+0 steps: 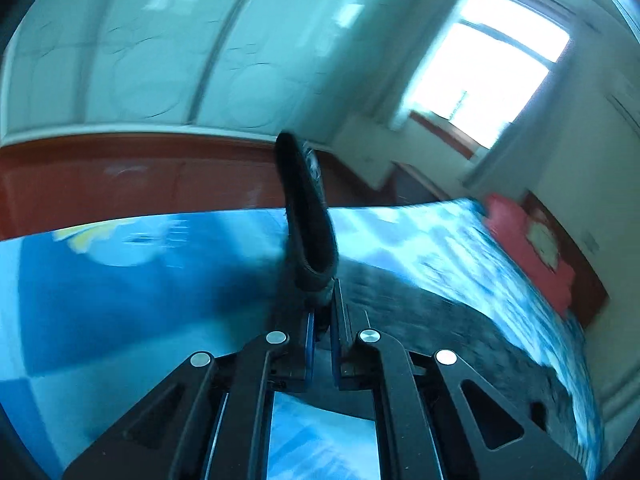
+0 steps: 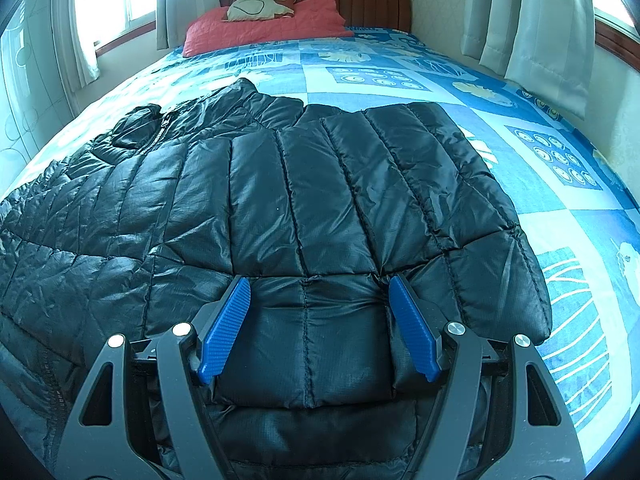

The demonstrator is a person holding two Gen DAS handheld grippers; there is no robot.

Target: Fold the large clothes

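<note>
A: Where is the jacket [image 2: 280, 200] lying?
B: Spread across the bed [image 2: 520, 128]. The right gripper [image 2: 320, 320] is hovering wide apart over it; the left gripper [image 1: 322, 312] is pinching its raised edge.

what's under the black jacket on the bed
The jacket lies spread on the blue patterned bedspread, which shows all around it. Whatever is directly beneath the jacket is covered, so I cannot tell.

Left black two-finger gripper [image 1: 322, 312]: angular linkage arms with triangular cut-outs, round silver pivot pins, thin blue pads on the inner faces. Right black gripper [image 2: 320, 320]: same silver pins, textured blue finger pads [image 2: 226, 330].
</note>
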